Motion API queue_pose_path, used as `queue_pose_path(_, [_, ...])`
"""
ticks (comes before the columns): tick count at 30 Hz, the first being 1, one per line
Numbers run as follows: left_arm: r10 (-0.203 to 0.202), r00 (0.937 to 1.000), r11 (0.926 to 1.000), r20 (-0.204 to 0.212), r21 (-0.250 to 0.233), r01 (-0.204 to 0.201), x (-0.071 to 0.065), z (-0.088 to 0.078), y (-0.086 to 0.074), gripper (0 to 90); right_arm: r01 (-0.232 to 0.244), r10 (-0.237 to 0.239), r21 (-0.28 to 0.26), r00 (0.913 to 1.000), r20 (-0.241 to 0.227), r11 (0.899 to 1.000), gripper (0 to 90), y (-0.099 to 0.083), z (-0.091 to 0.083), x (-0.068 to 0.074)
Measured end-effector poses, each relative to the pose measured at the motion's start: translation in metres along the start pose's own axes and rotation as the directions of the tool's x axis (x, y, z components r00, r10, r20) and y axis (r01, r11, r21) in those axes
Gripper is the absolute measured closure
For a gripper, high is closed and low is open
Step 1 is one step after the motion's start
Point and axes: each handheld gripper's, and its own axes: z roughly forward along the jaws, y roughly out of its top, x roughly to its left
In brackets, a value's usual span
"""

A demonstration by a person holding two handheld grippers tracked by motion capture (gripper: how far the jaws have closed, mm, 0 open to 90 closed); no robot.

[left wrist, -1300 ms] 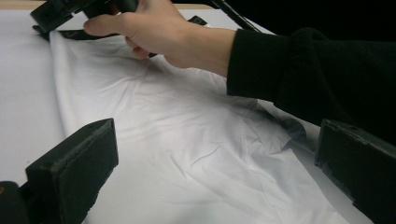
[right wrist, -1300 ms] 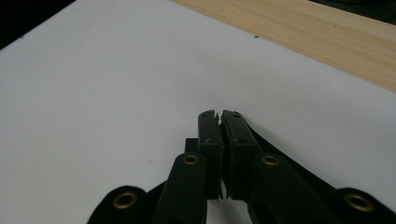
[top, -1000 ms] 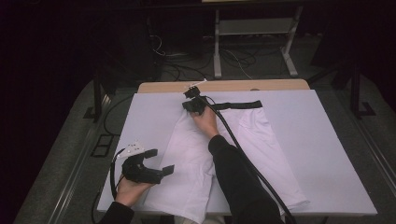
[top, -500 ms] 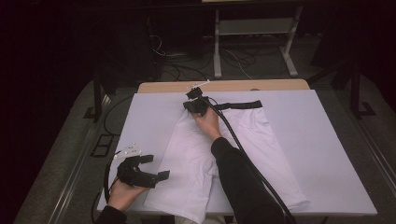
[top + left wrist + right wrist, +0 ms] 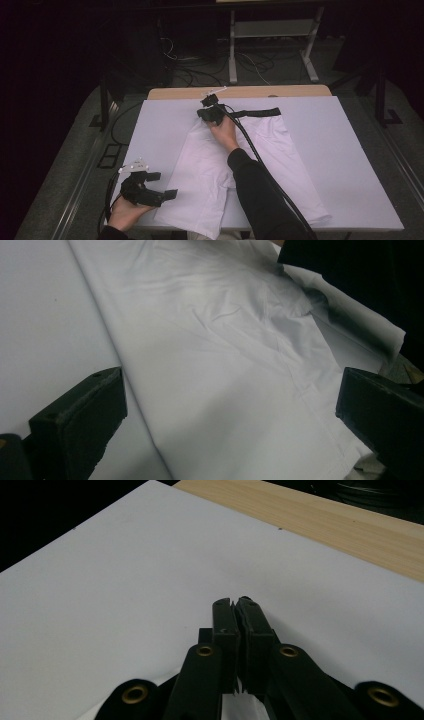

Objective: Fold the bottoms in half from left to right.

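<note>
I can read no text, label, brand, number or sign from here: none on the white garment [image 5: 240,170], none on the white desk [image 5: 345,150] cover, none on either gripper.

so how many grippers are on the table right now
2. The left gripper sits at the near left edge, jaws open toward the white shorts. The right gripper is at the far waistband, jaws shut.
</note>
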Motion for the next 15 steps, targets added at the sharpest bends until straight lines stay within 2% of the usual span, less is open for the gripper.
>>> queue_pose_path(8, [-0.016,0.9998,0.9985,0.013,0.053,0.015,0.001,-0.001,-0.007,0.0,-0.007,0.007,-0.006,0.9999,0.007,1.000,86.2,0.000,-0.001,0.000])
queue_pose_path(15, [-0.035,0.9984,0.9927,0.044,0.117,0.030,-0.001,-0.005,-0.012,0.0,-0.006,0.006,-0.008,0.9999,0.009,1.000,86.2,0.000,-0.001,0.000])
